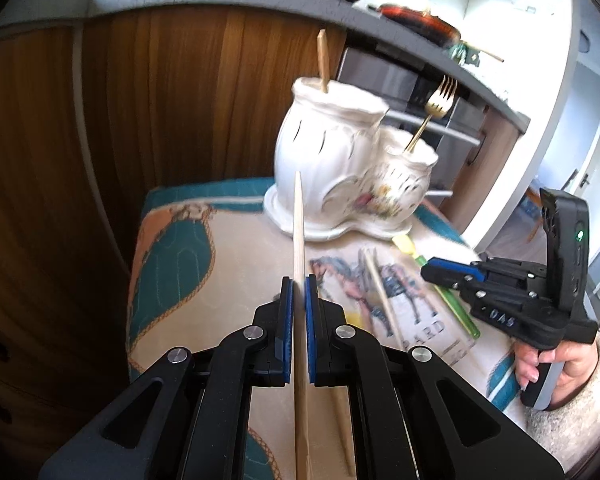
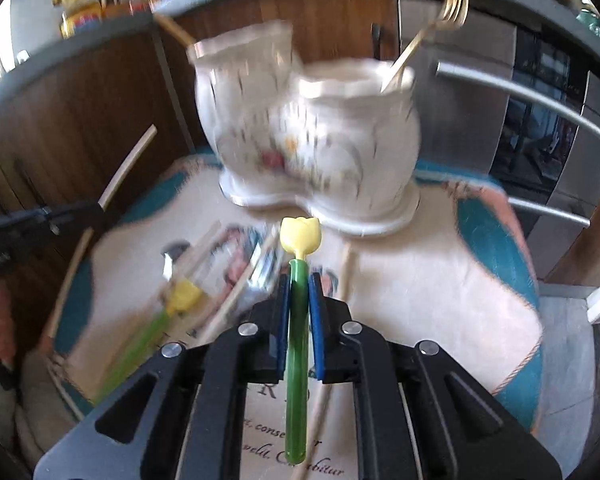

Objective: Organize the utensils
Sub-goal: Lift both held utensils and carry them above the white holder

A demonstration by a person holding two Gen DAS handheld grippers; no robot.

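My left gripper (image 1: 299,280) is shut on a pale wooden chopstick (image 1: 299,224) that points up toward a white ceramic double-pot holder (image 1: 340,168). The big pot holds a wooden stick (image 1: 323,60) and the small pot a gold fork (image 1: 440,100). My right gripper (image 2: 299,280) is shut on a green-handled utensil with a yellow tulip head (image 2: 298,236), raised just in front of the holder (image 2: 316,140). A similar green utensil (image 2: 180,296) and loose chopsticks (image 2: 236,296) lie on the printed cloth (image 2: 440,280). The right gripper (image 1: 432,268) also shows in the left wrist view.
The cloth (image 1: 172,260) covers a small table with its edges close on every side. Brown wooden cabinet fronts (image 1: 160,100) stand behind it, and an oven with metal bar handles (image 2: 540,92) at the right. A hand (image 1: 540,364) grips the right tool's handle.
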